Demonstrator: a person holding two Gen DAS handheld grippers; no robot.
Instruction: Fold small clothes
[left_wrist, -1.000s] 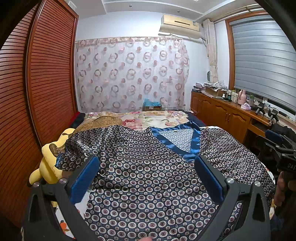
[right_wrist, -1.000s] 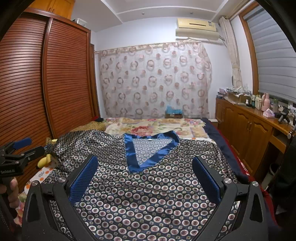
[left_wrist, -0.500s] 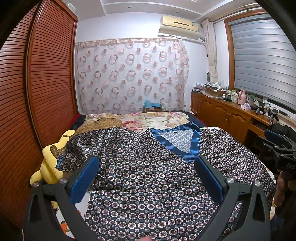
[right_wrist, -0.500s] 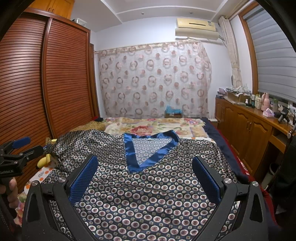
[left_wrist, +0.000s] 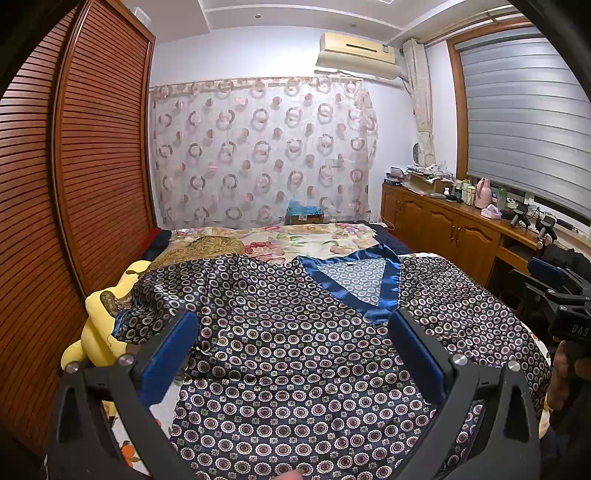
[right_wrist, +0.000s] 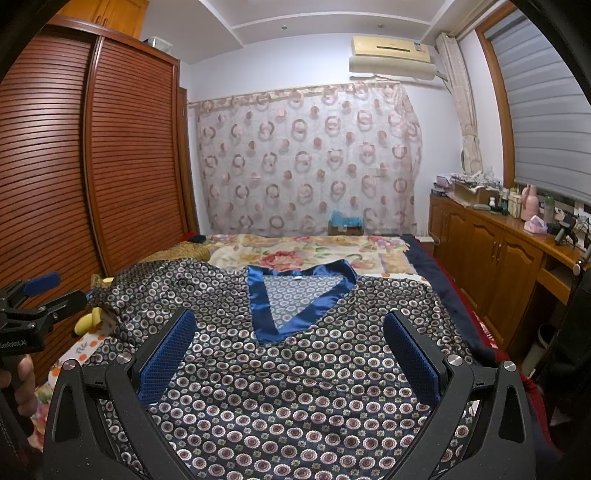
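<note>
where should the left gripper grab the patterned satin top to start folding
Take the navy circle-patterned satin top by its crumpled left sleeve, coming from the left edge. That sleeve is bunched and raised over the yellow plush toy, so the open left gripper can pinch it.

shirt (left_wrist: 295, 350): cloth, satin-like sheen, smooth, printed rings; collar band (right_wrist: 264, 314) glossier plain blue
left gripper (left_wrist: 291, 341): matt black plastic, fine speckle; pads (left_wrist: 166, 356) blue, textured; metal screw heads
right gripper (right_wrist: 288, 339): same build; pads (right_wrist: 168, 356) blue mesh-like grip
bedsheet (right_wrist: 314, 251): matt floral cloth
plush toy (left_wrist: 96, 332): soft yellow fabric
wardrobe (right_wrist: 92, 155): slatted wood, semi-gloss varnish
cabinet (left_wrist: 443, 229): varnished wood, glossy top
curtain (left_wrist: 258, 147): sheer cloth
blind (left_wrist: 524, 122): matt grey slats
</note>
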